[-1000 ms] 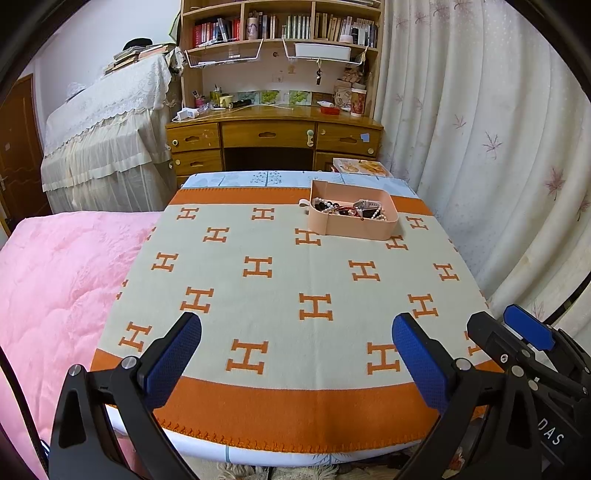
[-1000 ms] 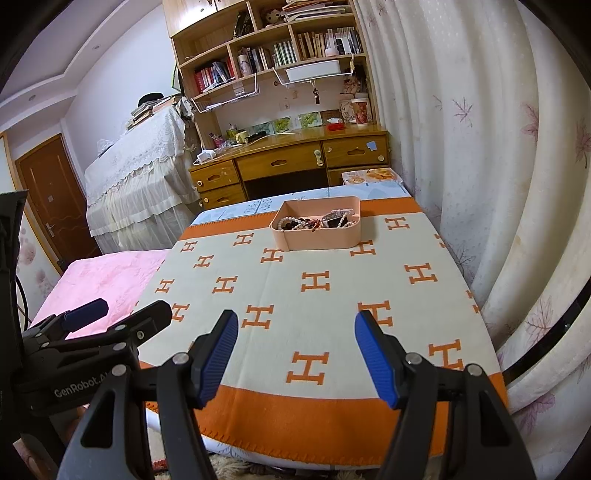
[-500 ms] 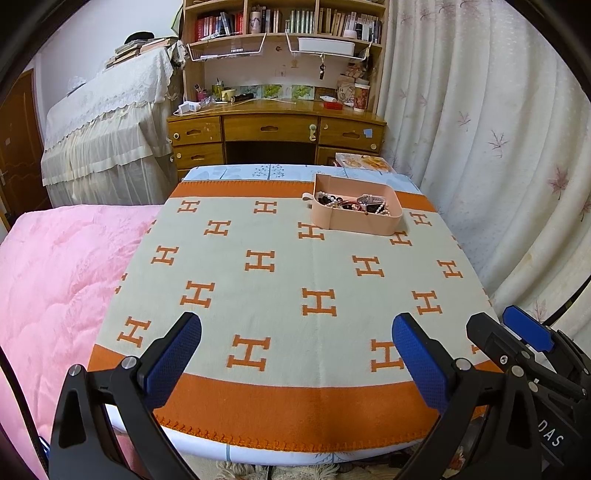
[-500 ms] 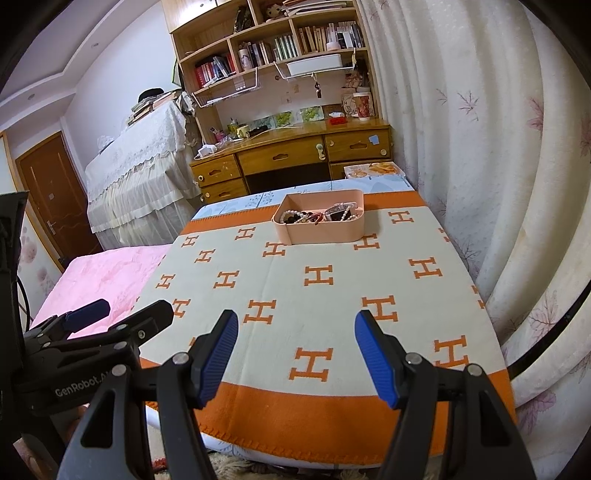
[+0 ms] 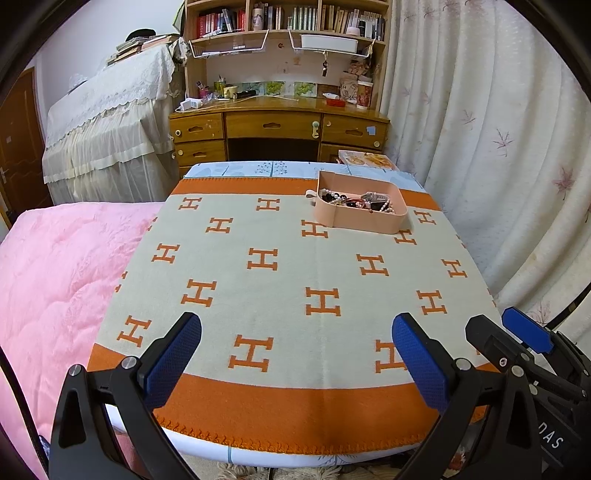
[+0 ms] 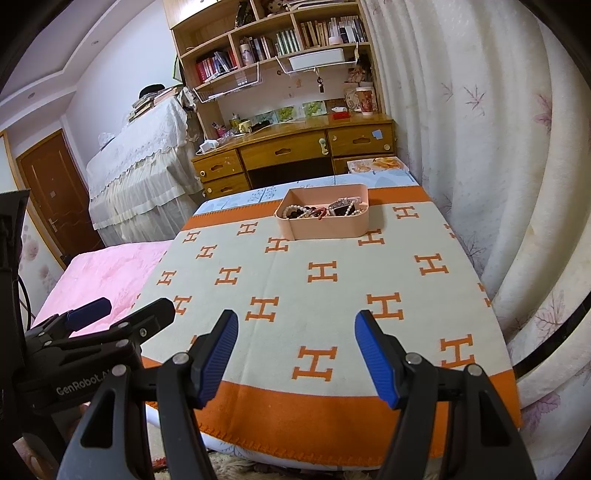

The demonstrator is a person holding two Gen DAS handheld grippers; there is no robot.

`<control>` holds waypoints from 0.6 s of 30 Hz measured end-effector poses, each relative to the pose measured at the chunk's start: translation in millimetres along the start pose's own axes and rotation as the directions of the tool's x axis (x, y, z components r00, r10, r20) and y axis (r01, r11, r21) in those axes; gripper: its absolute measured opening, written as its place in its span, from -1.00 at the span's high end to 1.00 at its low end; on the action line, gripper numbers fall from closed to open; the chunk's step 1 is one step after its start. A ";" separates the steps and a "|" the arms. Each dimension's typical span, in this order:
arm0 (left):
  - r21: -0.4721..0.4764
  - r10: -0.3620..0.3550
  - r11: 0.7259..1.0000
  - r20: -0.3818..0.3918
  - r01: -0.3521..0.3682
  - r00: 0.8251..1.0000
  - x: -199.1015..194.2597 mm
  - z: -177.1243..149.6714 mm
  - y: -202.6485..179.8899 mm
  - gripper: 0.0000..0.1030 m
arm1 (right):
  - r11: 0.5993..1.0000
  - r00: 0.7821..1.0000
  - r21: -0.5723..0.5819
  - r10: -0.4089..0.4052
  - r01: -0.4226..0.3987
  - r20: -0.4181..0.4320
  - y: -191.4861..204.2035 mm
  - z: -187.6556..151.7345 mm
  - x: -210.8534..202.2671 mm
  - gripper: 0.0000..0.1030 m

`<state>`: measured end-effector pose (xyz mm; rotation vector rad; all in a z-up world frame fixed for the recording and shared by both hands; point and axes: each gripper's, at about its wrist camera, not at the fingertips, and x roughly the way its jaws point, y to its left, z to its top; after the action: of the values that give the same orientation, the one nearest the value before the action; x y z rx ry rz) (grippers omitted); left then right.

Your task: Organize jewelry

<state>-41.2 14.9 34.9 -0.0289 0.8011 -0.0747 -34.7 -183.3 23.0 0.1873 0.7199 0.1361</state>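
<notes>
left gripper spread, jewelry tray far ahead

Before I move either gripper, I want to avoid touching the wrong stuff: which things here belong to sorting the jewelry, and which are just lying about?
Part of the job:
- pink tray
- beaded jewelry piled inside it
- left gripper and right gripper, both open

Just lying about:
- H-patterned blanket
- wooden desk
- bookshelf
- pink quilt
- curtain

Wooden desk, bookshelf above; curtain right.
</notes>
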 end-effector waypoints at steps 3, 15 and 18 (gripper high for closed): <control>-0.003 0.002 1.000 -0.003 -0.002 1.000 2.3 -0.2 1.1 -0.98 | 1.000 1.000 0.000 0.001 -0.001 -0.003 1.9 -2.1 0.4 -0.29; -0.021 0.003 1.000 -0.022 -0.004 1.000 13.1 0.7 6.1 -0.98 | 1.000 1.000 -0.001 0.005 -0.006 -0.024 8.7 -5.9 10.2 -0.29; -0.027 0.003 1.000 -0.028 -0.004 1.000 15.6 2.2 7.0 -0.98 | 1.000 1.000 -0.002 0.006 -0.006 -0.031 11.7 -7.6 13.0 -0.29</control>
<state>-28.4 20.6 24.8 -0.0519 0.8298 -0.0615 -30.7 -168.6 11.6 0.1853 0.7497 0.1461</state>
